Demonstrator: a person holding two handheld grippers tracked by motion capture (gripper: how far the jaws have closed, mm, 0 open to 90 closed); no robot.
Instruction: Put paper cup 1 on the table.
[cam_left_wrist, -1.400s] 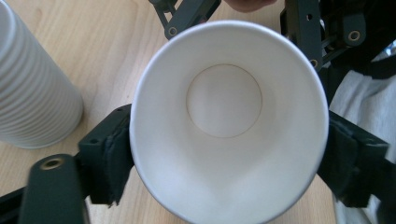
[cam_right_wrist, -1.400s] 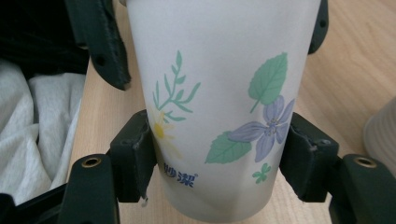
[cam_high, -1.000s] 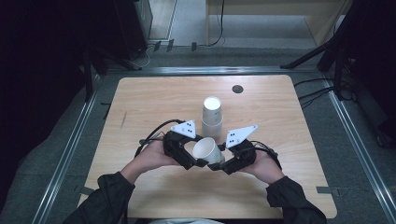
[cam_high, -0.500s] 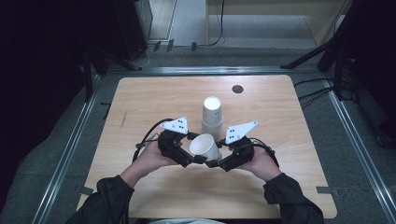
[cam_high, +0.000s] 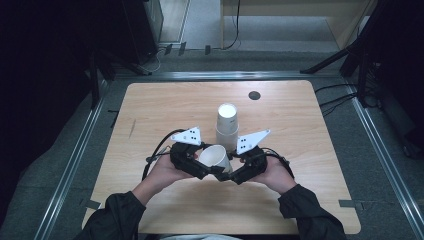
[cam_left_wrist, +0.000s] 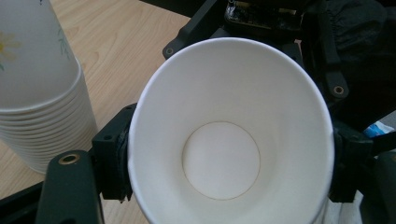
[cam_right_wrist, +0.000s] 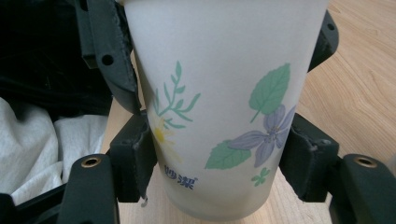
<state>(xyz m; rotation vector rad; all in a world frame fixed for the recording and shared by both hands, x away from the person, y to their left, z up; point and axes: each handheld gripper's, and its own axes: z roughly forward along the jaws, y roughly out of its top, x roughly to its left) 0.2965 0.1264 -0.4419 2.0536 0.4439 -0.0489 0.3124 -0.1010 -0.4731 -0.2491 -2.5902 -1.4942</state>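
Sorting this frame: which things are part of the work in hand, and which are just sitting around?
In the job:
- paper cup, clamped by both grippers
- left gripper, jaws just closed onto the cup near its rim
- right gripper, shut on the cup near its base
- stack of cups, upside down just behind

Lying about:
- round dark hole near the table's far edge

1. In the high view, even overhead light falls on the pale wooden surface (cam_high: 175, 110); the floor at 9 and 3 o'clock sinks into near black.
2. Shadows under the hands are soft and short, with no glare.
3. The left gripper view is bright: the white paper cup (cam_left_wrist: 229, 135) is softly lit inside, and the stack of flowered paper cups (cam_left_wrist: 42, 88) at 9 o'clock is slightly blurred.
4. In the right gripper view the cup's print is sharp and the black jaws lose detail.
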